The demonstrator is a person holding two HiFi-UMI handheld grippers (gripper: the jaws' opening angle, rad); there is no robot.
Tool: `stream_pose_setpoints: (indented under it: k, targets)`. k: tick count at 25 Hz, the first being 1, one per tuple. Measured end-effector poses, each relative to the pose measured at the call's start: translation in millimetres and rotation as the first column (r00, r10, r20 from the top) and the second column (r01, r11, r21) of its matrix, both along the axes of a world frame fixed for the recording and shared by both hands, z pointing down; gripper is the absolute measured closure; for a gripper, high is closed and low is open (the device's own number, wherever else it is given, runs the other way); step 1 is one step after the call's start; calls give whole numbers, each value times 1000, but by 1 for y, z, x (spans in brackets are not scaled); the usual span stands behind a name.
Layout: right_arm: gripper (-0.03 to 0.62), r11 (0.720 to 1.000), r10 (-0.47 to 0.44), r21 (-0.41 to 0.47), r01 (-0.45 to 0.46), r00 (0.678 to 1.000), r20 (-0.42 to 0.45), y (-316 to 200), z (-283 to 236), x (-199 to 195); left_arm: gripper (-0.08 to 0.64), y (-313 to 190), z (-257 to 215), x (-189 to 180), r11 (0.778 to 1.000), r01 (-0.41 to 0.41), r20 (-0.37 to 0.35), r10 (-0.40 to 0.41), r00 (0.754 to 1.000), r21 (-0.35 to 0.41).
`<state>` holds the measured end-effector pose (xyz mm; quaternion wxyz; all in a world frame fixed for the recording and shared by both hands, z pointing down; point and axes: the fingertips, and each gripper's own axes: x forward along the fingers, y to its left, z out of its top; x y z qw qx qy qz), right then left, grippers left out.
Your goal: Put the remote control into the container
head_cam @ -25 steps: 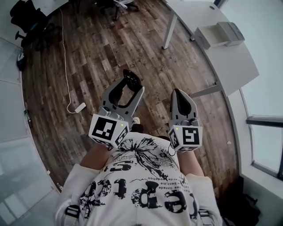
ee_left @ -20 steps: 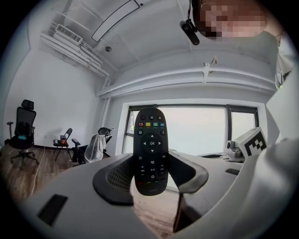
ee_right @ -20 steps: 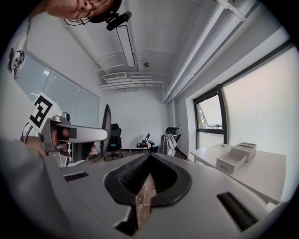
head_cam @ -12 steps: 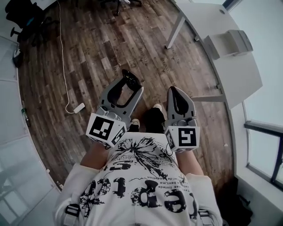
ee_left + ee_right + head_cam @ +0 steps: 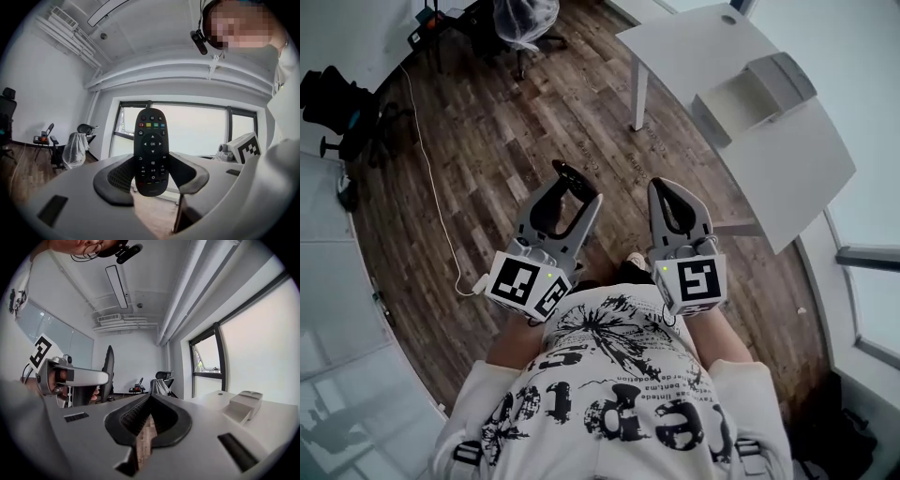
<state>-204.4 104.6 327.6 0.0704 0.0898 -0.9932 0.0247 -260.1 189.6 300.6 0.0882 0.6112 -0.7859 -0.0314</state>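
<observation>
- While both tools are held up in front of the person's chest, only the left gripper [image 5: 151,174] carries anything: its jaws are clenched on the lower end of the black remote control [image 5: 151,149], which stands upright past the tips, buttons twd the camera.
- Head view: the remote control's top pokes out beyond the left jaws, above the wood floor [image 5: 487,141].
- The right gripper [image 5: 149,399] has its jaws pressed together at the tips w/ nothing btwn them. It sits just beside the left one.
- The white container [image 5: 780,77] rests on the white table [image 5: 787,178], ahead & to the right, well apart from the remote control.
- Farther off: a plastic-covered chair [image 5: 523,21] & a white cable [image 5: 431,202] trailing over the floor.
</observation>
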Motion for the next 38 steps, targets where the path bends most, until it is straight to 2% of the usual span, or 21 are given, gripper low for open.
stream_pose_setpoints:
  k: [5, 9, 11, 14, 18, 22, 26, 29, 33, 36, 38]
  targets:
    - [591, 996, 85, -23, -86, 996, -40, -62, 14, 13, 327, -69, 11, 10, 994, -103, 0, 103, 995, -41]
    - [591, 979, 194, -64, -193, 981, 7, -105, 17, 26, 327, -121, 18, 17, 976, -207, 7, 208, 978, -68]
    - [591, 965, 252, -74, -251, 968, 4, -127, 20, 30, 327, -148, 22, 18, 963, -261, 8, 262, 965, -69]
    - [591, 937, 342, -72, -341, 940, -4, -157, 23, 29, 327, -187, 28, 15, 932, -356, 0, 357, 934, -75]
    - [591, 885, 460, -72, -460, 888, -22, -195, 27, 16, 327, -234, 28, -3, 874, -482, -2, 483, 876, -68]
    - [591, 846, 527, -93, -525, 850, -11, -224, 22, -22, 327, -281, 15, -42, 815, -576, 30, 578, 815, -61]
    - [591, 807, 585, -90, -584, 811, -21, -251, 22, -67, 327, -315, 13, -86, 770, -635, 12, 636, 771, -59]
    - [591, 779, 620, -94, -620, 784, -39, -266, 23, -98, 327, -331, 16, -119, 744, -665, -23, 665, 746, -66]
    - [591, 746, 656, -86, -660, 751, -72, -279, 30, -117, 327, -355, 28, -149, 725, -685, -58, 683, 728, -72]
    - [591, 708, 693, -80, -702, 712, -108, -293, 39, -107, 327, -371, 39, -147, 705, -705, -84, 700, 709, -75]
    - [591, 674, 726, -71, -735, 677, -121, -306, 42, -93, 327, -382, 44, -136, 681, -728, -94, 722, 686, -84]
